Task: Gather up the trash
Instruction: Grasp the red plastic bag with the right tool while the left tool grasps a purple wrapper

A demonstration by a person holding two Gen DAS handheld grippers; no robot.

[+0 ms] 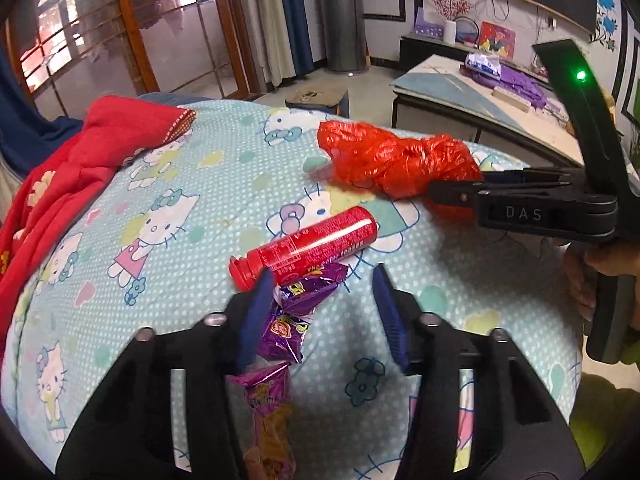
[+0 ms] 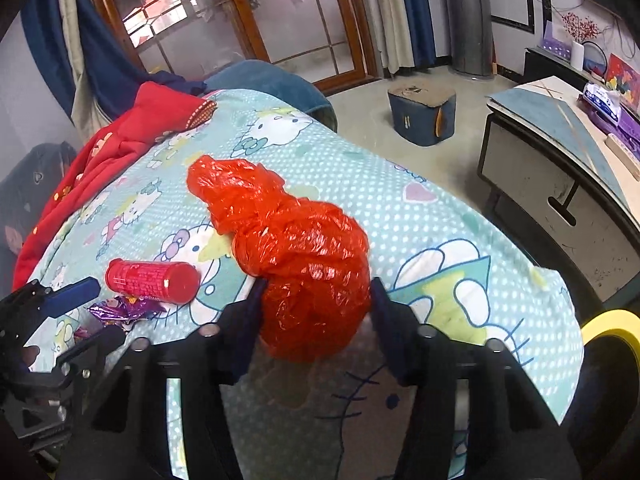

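Squeezing in from both sides, the right gripper (image 2: 316, 300) has its blue fingers (image 2: 256, 312) pressed against the crumpled red plastic bag (image 2: 296, 248) lying mid-blanket (image 2: 400, 208). The left gripper (image 1: 320, 300) hovers with jaws apart over a strip of purple candy wrappers (image 1: 288, 320); one finger brushes them, nothing is clamped. Just beyond lies a red tube (image 1: 308, 246), on its side. Farther back, a red cloth (image 1: 80, 160) drapes the blanket's far left edge.

- Daylight enters through the glass doors (image 2: 224, 12); panes blown out.
- Bedspread (image 1: 208, 184) evenly lit, shadows soft.
- Heavy fisheye bending, dark vignette at the corners.
- Near foreground slightly soft.
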